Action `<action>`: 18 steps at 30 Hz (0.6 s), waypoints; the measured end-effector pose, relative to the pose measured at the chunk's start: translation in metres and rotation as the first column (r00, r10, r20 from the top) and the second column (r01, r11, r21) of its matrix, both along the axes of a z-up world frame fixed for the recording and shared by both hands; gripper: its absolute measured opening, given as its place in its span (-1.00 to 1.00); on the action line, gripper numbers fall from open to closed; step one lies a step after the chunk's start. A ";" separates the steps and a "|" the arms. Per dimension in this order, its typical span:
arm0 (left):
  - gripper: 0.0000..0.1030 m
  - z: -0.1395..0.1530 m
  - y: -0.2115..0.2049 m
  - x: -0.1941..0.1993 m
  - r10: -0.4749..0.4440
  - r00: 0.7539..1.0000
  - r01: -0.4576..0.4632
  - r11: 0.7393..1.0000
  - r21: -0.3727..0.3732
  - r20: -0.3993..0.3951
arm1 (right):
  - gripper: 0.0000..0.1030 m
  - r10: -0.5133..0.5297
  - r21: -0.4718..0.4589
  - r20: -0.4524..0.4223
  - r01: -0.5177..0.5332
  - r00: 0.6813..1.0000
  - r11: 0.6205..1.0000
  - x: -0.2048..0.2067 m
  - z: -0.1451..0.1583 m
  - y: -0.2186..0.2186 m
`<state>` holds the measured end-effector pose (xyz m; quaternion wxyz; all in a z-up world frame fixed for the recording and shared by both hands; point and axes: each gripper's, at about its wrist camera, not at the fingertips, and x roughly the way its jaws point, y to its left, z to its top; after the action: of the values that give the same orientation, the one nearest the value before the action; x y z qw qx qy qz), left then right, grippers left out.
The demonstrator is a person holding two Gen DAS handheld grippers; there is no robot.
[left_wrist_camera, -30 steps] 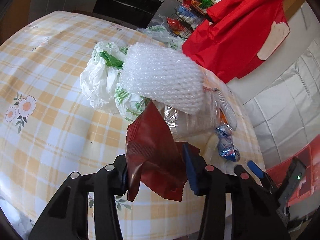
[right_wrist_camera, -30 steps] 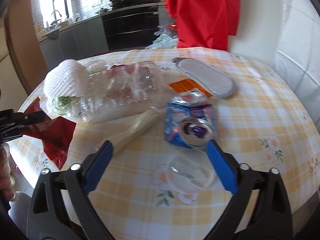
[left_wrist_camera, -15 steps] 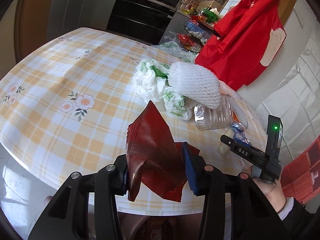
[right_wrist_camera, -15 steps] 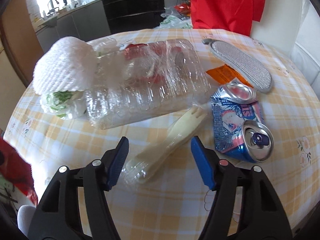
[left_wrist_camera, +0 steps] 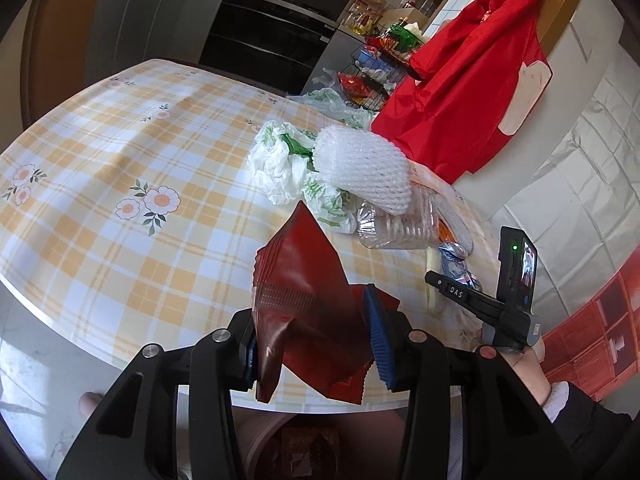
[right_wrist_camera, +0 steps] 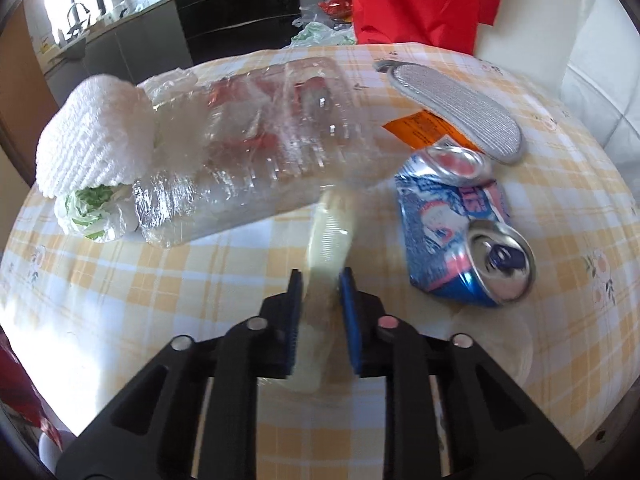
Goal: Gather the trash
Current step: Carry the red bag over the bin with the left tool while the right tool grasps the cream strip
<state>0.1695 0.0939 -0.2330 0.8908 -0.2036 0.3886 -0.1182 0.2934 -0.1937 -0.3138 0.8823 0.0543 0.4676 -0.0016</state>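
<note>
My left gripper (left_wrist_camera: 312, 320) is shut on a dark red snack wrapper (left_wrist_camera: 304, 276) and holds it up past the near edge of the table (left_wrist_camera: 120, 184). In the right wrist view my right gripper (right_wrist_camera: 321, 280) is shut on a cream plastic fork in a clear sleeve (right_wrist_camera: 330, 232), with both blue pads pressing its handle end. To the right of the fork lies a crushed blue can (right_wrist_camera: 460, 232). Behind it lie a flattened clear bottle (right_wrist_camera: 256, 152), a white foam net (right_wrist_camera: 96, 136) and a crumpled white-and-green bag (left_wrist_camera: 280, 164).
An orange wrapper (right_wrist_camera: 416, 126) and a grey insole-shaped pad (right_wrist_camera: 452, 108) lie at the back right. A clear plastic lid (right_wrist_camera: 500, 340) sits near the right gripper. A round bin (left_wrist_camera: 304, 448) stands below the left gripper. Red cloth (left_wrist_camera: 472, 92) hangs behind the table.
The left gripper drew back from the trash pile to beyond the table edge, still holding the red wrapper. The right gripper moved left from the can to the fork and closed on it.
</note>
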 end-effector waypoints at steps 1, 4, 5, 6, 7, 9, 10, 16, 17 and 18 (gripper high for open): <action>-0.16 0.000 -0.001 -0.002 -0.005 1.000 0.005 1.000 -0.005 -0.003 | -0.67 -0.004 0.019 0.005 0.004 1.000 1.000 -0.006 0.001 -0.002; -0.16 0.002 -0.006 -0.009 -0.026 1.000 0.026 1.000 -0.007 -0.011 | -0.67 -0.002 0.055 0.030 0.001 1.000 0.998 -0.023 0.009 -0.005; -0.16 0.004 -0.008 -0.012 -0.033 0.999 0.033 0.999 -0.005 -0.010 | -0.67 0.000 0.069 0.040 -0.003 0.999 0.998 -0.029 0.013 -0.005; -0.16 0.006 -0.009 -0.016 -0.040 0.999 0.040 0.999 -0.002 -0.008 | -0.67 0.000 0.083 0.051 -0.004 0.999 0.997 -0.037 0.017 -0.006; -0.16 0.009 -0.011 -0.019 -0.046 0.999 0.046 0.999 0.001 -0.006 | -0.67 0.001 0.098 0.060 -0.007 0.998 0.995 -0.042 0.021 -0.007; -0.16 0.013 -0.013 -0.026 -0.054 0.999 0.054 0.999 0.006 -0.003 | -0.67 0.007 0.133 0.080 -0.017 0.997 0.991 -0.055 0.032 -0.010; -0.16 0.015 -0.015 -0.029 -0.058 0.998 0.058 0.998 0.007 -0.003 | -0.67 0.013 0.147 0.088 -0.026 0.996 0.989 -0.059 0.036 -0.010; -0.16 0.022 -0.024 -0.056 -0.082 0.997 0.082 0.996 0.037 -0.017 | -0.67 0.064 0.183 0.181 -0.097 0.981 0.978 -0.109 0.074 -0.013; -0.16 0.022 -0.025 -0.060 -0.084 0.996 0.085 0.996 0.042 -0.023 | -0.67 0.069 0.190 0.195 -0.107 0.978 0.976 -0.116 0.080 -0.014; -0.16 0.022 -0.027 -0.065 -0.087 0.996 0.089 0.995 0.047 -0.032 | -0.67 0.073 0.192 0.211 -0.115 0.975 0.975 -0.124 0.086 -0.016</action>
<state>0.1047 0.0670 -0.2111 0.8835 -0.1663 0.4133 -0.1447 0.1694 -0.2096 -0.2278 0.9142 0.1218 0.3752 0.0936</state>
